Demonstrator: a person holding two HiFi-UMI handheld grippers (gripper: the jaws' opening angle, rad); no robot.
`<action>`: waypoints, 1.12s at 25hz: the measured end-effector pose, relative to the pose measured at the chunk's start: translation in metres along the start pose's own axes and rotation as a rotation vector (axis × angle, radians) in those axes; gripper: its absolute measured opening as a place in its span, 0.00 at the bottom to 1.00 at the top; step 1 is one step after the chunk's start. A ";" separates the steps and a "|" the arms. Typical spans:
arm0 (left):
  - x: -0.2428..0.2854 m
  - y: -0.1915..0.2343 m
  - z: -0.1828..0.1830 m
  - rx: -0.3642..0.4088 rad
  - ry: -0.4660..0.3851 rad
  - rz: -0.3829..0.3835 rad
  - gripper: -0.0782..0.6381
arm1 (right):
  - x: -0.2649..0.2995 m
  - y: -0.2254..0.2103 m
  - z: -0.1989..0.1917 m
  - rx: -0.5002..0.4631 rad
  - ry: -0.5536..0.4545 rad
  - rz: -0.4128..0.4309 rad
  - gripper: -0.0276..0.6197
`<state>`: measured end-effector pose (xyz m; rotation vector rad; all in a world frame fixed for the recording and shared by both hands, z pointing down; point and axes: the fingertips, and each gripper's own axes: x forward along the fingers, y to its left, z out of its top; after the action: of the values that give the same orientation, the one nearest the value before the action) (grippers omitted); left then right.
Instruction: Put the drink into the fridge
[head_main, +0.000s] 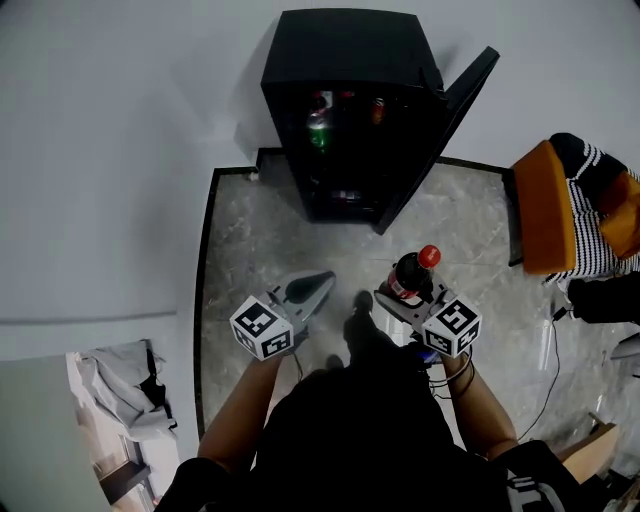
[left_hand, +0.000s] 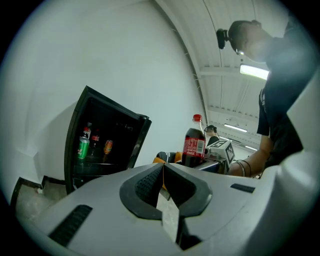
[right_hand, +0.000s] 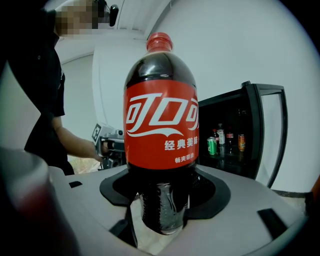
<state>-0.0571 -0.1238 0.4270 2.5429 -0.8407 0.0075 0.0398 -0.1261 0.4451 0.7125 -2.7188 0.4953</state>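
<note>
Plain white walls (head_main: 100, 150) close in the room, and a strip light (left_hand: 255, 71) glows on the ceiling. The floor (head_main: 250, 250) is grey marble-look tile with a dark border along its edge. At 12 o'clock from the person (head_main: 370, 430) stands a black fridge (head_main: 345, 50), backed against the wall. Its door (head_main: 450, 120) is swung open toward 2 o'clock. At 3 o'clock sits an orange cushion (head_main: 545, 205) with black-and-white striped cloth over it. At 8 o'clock lies a heap of pale cloth (head_main: 115, 385). A thin cable (head_main: 550, 350) trails across the floor at 4 o'clock.

The person holds 2 grippers out in front, well short of the fridge. The left gripper (left_hand: 162, 172) points toward 12 o'clock, its jaws pressed together with nothing between them. The right gripper (head_main: 395, 290) is clamped on the lower body of a cola bottle (right_hand: 160, 125). The bottle stands upright, has a red cap and a red label, and is still outside the fridge.

On the fridge's upper shelf stand a green can (left_hand: 83, 148), an orange can (left_hand: 107, 146) and 2 small bottles with red caps.
</note>
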 end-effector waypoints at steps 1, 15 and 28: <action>0.010 0.007 0.008 0.002 0.000 0.002 0.13 | 0.005 -0.010 0.008 -0.009 -0.005 0.013 0.48; 0.095 0.102 0.040 -0.009 -0.001 0.099 0.13 | 0.095 -0.134 0.055 -0.124 -0.036 0.046 0.48; 0.143 0.212 0.018 0.013 -0.015 0.115 0.13 | 0.179 -0.225 0.051 -0.162 -0.079 -0.072 0.48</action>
<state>-0.0638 -0.3623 0.5212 2.5057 -0.9950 0.0298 -0.0041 -0.4051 0.5197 0.7986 -2.7550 0.2312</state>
